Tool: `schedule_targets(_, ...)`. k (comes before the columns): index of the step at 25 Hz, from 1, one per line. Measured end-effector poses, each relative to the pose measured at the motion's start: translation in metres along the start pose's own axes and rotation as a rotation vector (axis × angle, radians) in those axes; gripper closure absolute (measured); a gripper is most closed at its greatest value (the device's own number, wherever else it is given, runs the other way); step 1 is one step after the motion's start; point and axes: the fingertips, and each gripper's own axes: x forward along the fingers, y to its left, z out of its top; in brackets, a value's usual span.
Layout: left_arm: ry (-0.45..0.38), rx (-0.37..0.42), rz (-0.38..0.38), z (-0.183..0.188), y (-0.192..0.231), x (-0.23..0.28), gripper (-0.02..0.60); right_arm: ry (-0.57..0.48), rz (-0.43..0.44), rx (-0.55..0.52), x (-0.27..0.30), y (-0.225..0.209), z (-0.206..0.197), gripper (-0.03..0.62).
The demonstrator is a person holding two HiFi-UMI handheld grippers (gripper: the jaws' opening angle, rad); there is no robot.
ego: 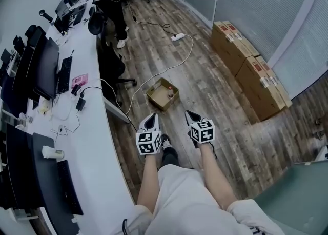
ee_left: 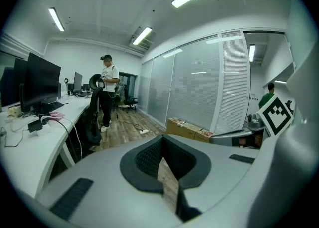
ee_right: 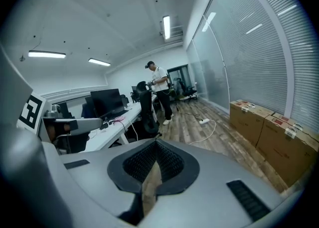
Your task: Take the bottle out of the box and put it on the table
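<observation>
Nearest, the left gripper (ego: 151, 118) and right gripper (ego: 189, 114) hang side by side over the wooden floor (ego: 205, 82), each with its fingers (ee_left: 147, 160) pressed together on nothing. Just ahead of them an open cardboard box (ego: 154, 89) sits on the floor beside the long white table (ego: 97, 141), with the small bottle (ego: 168, 93) inside, toward its right side. That bottle lies beyond both pairs of fingers, untouched, roughly between them. Farther right, closed cartons (ego: 251, 70) line the glass wall.

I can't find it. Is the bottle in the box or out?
In. The bottle sits inside the open box, between its walls.
</observation>
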Motion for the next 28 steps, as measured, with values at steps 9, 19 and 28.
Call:
schedule_targets(9,-0.002,-0.033,0.014,0.044,0.064,0.087,0.568,-0.002,0.001,0.035,0.082,-0.039,0.054,0.556)
schedule_targets(19,-0.012,-0.074,-0.009,0.084,0.148,0.170,0.568,-0.059,0.048,0.088,0.188,-0.042,0.113,0.556)
schedule_targets(28,0.017,-0.102,-0.020,0.078,0.211,0.215,0.568,-0.029,0.028,0.127,0.259,-0.041,0.117,0.556)
